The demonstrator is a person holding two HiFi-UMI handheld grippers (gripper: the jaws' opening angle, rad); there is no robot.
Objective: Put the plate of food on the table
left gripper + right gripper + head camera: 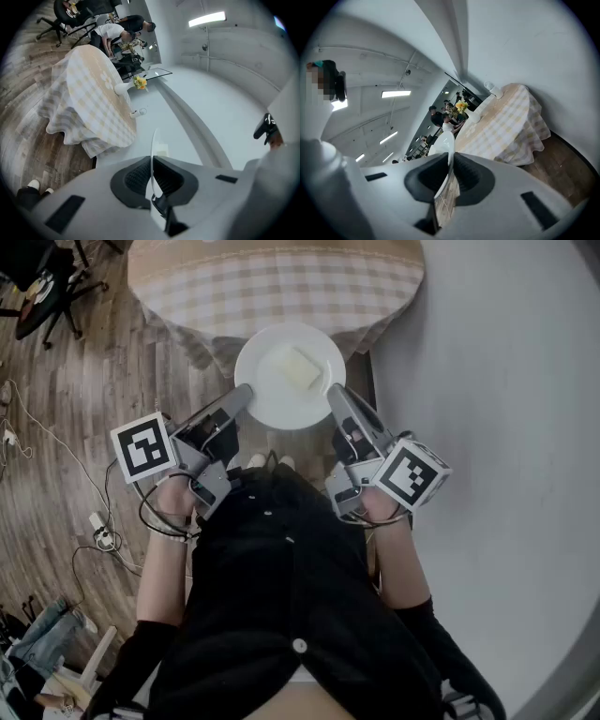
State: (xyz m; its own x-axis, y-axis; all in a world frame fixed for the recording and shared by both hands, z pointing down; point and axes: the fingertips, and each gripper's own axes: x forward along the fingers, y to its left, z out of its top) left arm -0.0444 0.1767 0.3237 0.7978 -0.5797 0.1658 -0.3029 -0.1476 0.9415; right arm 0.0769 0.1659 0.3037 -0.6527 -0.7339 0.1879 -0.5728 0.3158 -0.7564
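Wood-plank flooring (56, 399) surrounds a round table (272, 259) draped in a checked cloth (187, 296), with a white wall (506, 352) alongside it. Before the table's near edge a white plate (272, 407) is held in the air, a pale block of food (296, 367) on it. The left gripper (242, 397) is clamped on the plate's rim at one side and the right gripper (336, 397) at the opposite side, each with its pads pressing the thin edge. Yellow flowers (139, 83) stand on the table.
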